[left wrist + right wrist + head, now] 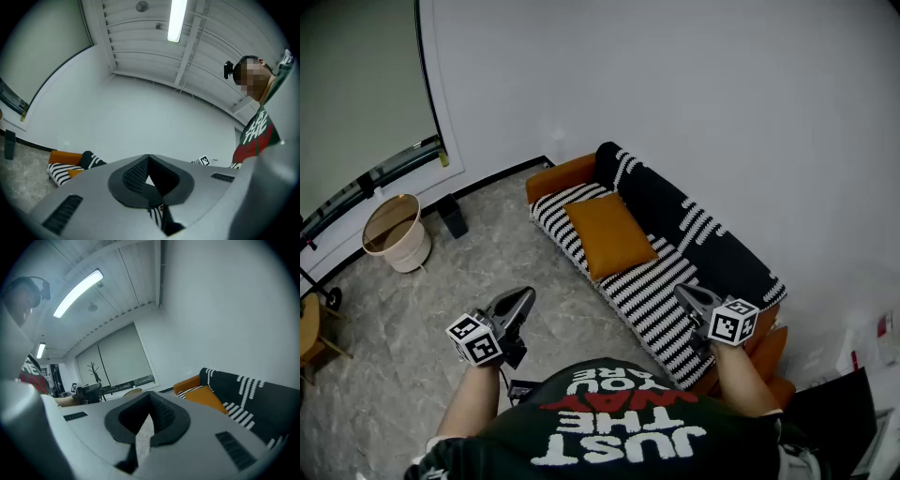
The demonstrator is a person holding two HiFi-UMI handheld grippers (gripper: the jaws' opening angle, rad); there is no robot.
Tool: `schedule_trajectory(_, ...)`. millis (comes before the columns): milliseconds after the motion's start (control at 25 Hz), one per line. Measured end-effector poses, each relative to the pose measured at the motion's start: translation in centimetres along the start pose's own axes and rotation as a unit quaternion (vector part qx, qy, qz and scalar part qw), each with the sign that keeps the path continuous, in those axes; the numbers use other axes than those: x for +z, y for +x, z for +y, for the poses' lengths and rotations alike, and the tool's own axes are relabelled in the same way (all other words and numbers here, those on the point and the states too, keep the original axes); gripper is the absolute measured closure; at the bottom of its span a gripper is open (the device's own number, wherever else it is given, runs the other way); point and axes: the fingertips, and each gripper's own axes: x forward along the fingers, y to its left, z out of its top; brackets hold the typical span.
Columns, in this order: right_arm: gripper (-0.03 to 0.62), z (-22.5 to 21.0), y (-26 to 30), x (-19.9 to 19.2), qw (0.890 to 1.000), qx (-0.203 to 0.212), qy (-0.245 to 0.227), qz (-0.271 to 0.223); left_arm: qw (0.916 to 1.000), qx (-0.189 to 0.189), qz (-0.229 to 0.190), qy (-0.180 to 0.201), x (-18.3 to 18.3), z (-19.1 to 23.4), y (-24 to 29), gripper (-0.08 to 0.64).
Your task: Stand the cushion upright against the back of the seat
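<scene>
An orange cushion point(609, 234) lies flat on the striped seat of the sofa point(661, 300), near its far end; it also shows in the right gripper view as the cushion point(206, 397). The black backrest point(694, 225) runs along the wall behind it. My left gripper point(523, 298) is held over the floor in front of the sofa, shut and empty. My right gripper point(684, 294) hovers over the near part of the seat, also shut with nothing in it. In the left gripper view only the sofa's far end point(63, 168) shows past the shut jaws.
A beige waste bin point(396, 232) and a small dark box point(452, 216) stand on the marble floor by the window wall. Wooden furniture point(311, 333) sits at the left edge. Boxes point(862, 352) lie beyond the sofa's near end.
</scene>
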Motion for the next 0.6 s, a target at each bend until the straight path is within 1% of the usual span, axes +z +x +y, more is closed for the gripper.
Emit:
schedule_trajectory(480,0.568,-0.3,-0.47,-0.08,1.0,-0.004,-0.003,0.0,1.0,-0.002,0.0,-0.001,0.15,-0.35,0.37,0.549)
schedule_trajectory(600,0.569,-0.56,-0.64,0.22,1.0,-0.006,0.003,-0.008,1.0,-0.001,0.002,-0.001,0.1,-0.36,0.48,0.549)
